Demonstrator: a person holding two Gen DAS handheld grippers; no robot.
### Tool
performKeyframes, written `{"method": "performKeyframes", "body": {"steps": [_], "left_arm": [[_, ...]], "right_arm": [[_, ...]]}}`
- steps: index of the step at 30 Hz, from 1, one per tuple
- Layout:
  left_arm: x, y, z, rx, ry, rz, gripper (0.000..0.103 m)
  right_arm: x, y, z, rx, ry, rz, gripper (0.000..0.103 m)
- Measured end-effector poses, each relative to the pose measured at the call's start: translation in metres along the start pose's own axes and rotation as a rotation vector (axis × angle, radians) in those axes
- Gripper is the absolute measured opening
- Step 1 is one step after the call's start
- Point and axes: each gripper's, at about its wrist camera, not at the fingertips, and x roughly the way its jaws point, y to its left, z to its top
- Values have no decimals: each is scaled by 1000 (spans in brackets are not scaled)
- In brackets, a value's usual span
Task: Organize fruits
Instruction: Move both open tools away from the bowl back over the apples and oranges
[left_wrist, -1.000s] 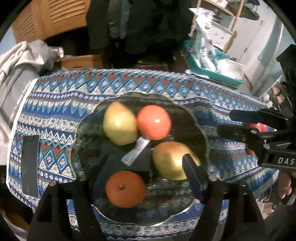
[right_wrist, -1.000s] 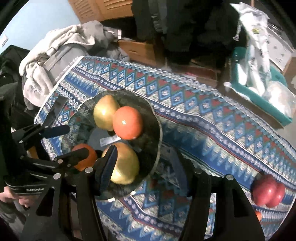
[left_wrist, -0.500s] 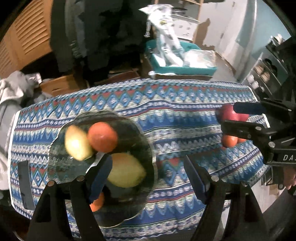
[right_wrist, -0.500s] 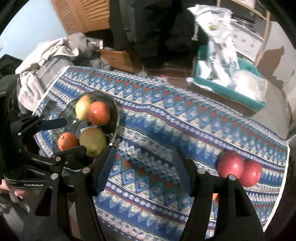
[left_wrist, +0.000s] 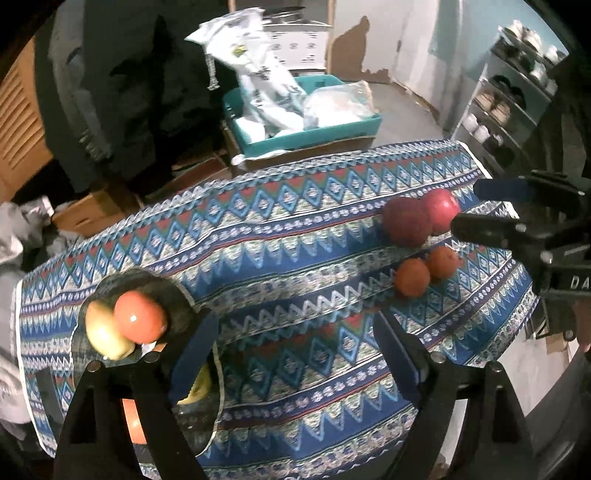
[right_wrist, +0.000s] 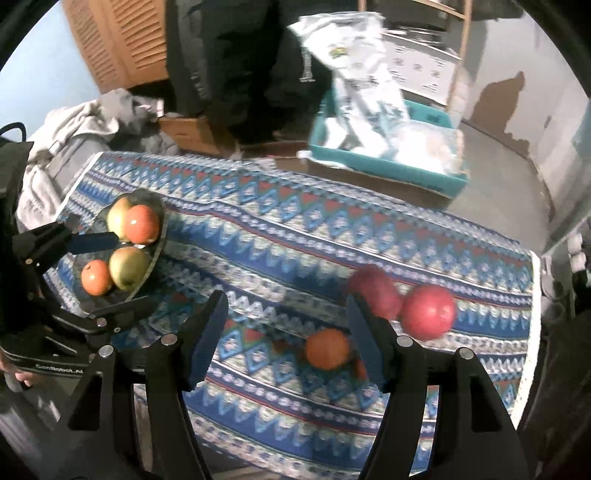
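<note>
A dark glass plate sits at the left end of the patterned table and holds two yellow-green pears and two oranges. The plate also shows in the left wrist view. Two red apples and two small oranges lie loose on the cloth at the right end. In the right wrist view the apples and an orange lie just ahead. My left gripper is open and empty over the middle of the cloth. My right gripper is open and empty, near the loose orange.
The blue patterned tablecloth covers a small table. Behind it a teal crate holds white bags. Grey clothes lie to the left. Metal shelves stand at the right.
Both grippers have swung right, away from the plate. The loose apples and oranges have come into view and closer. Both stay open and empty.
</note>
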Motion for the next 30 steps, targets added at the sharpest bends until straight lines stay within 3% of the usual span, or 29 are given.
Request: {"method": "performKeyframes", "body": {"steps": [16,30], "left_arm": [[6,-72,32,134,-29,-62,87],[62,-102,41,157,37,-110,87]], "right_arm": [[-29,-77,-30,94,-55,-109,67],[1,-117,-54,155,25,-141,67]]}}
